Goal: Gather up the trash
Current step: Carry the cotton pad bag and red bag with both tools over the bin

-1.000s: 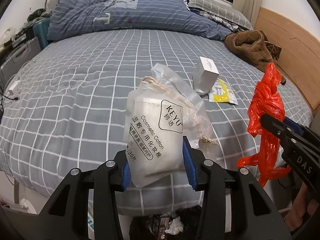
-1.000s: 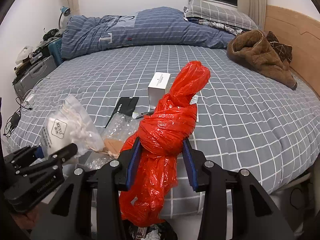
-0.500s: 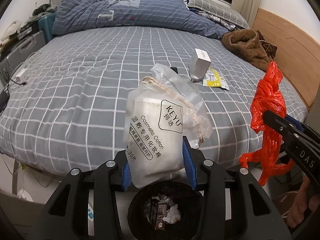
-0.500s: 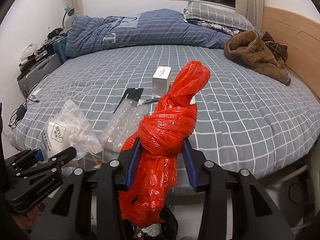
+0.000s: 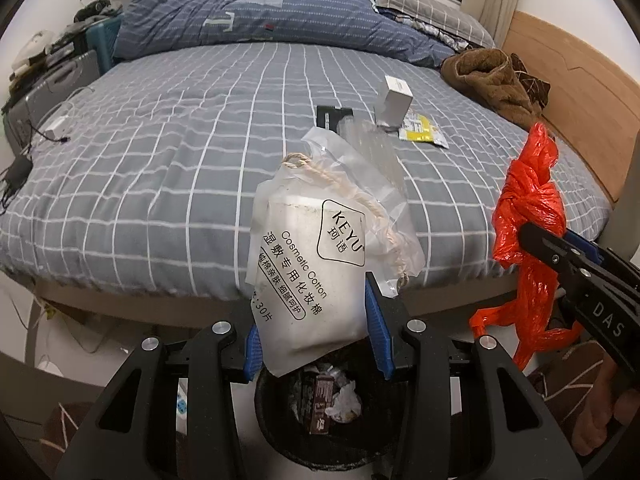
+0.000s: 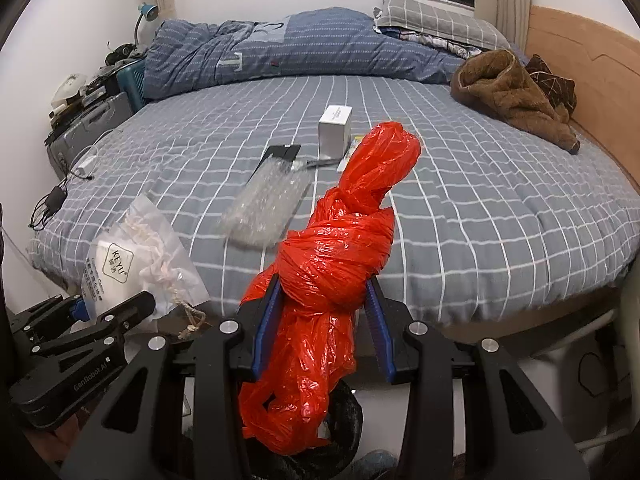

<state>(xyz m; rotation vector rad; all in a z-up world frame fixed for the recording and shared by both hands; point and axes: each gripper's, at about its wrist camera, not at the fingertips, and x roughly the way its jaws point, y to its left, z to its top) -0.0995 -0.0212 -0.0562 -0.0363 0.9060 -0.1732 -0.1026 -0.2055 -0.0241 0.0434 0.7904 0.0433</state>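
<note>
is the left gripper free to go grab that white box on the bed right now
Probably not. The left gripper is shut on the cotton pad bag, and the white box stands well back on the bed.

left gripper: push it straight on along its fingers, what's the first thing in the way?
Beyond the cotton pad bag that the left gripper already holds, most likely the foot edge of the bed, which fills the view ahead. The trash bin sits below that line. Depth is uncertain through the fisheye.

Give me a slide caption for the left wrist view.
Left gripper holds a cosmetic cotton bag above the black trash bin beside the bed.
</note>
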